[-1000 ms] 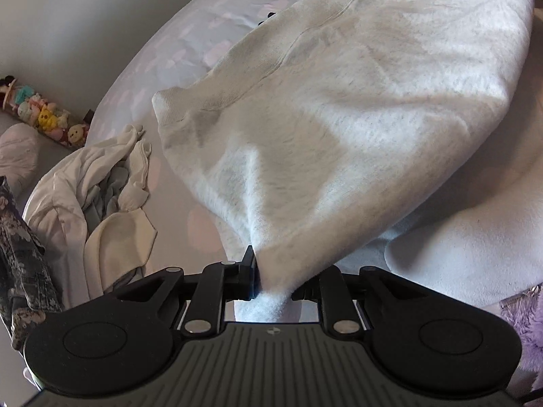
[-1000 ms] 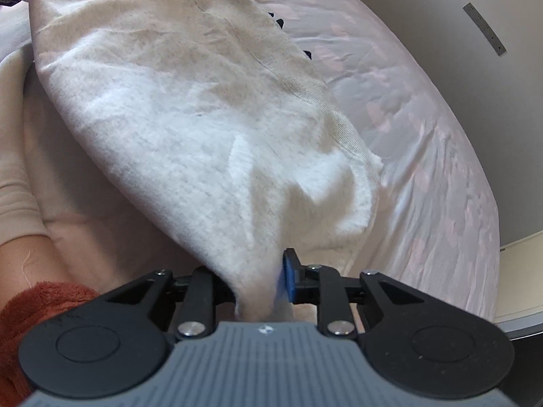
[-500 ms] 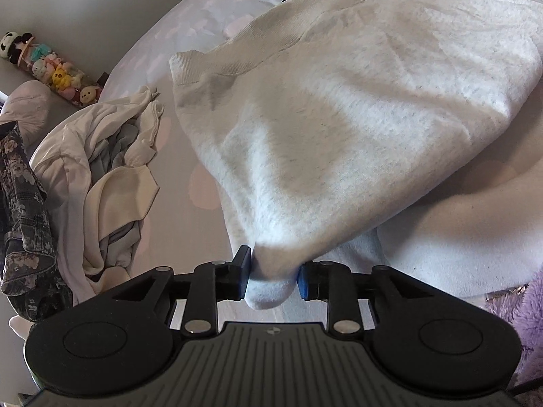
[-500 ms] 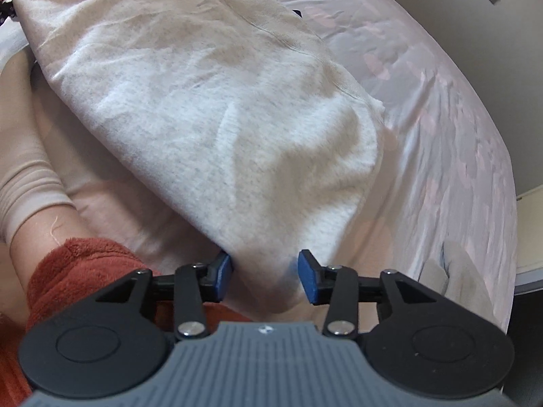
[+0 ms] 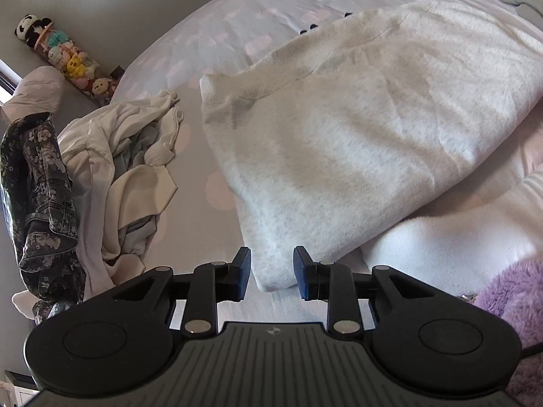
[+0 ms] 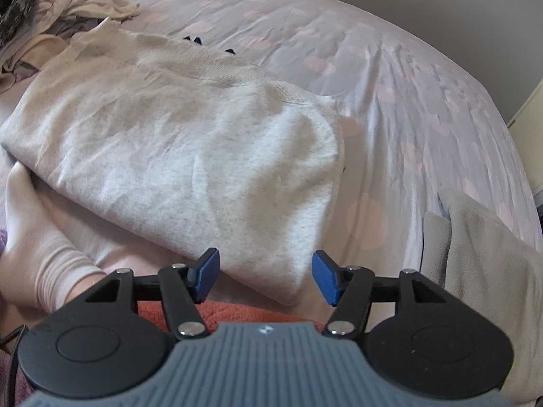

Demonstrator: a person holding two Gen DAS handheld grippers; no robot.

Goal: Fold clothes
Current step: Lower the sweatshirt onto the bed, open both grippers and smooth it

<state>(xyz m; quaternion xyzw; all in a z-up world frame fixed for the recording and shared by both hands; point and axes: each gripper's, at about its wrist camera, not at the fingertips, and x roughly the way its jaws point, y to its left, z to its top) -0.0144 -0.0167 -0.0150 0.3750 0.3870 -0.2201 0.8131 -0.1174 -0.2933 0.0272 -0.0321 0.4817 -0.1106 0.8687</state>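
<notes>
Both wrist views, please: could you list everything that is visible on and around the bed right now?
Sweatshirt: one, light grey, folded on the bed in front of both grippers.
Bedsheet: one, pale lilac with pink spots, under everything.
Clothes pile: one heap, white and cream, left of the sweatshirt.
Patterned garment: one, dark floral, at the left edge.
Plush toys: one row, mixed colours, by the wall.
Grey folded cloth: one, right of the sweatshirt.
Purple fluffy fabric: one, lower right of the left view.
Rust fabric: one, just behind the right gripper's fingers.
Left gripper: black, blue pads, open.
Right gripper: black, blue pads, open.
</notes>
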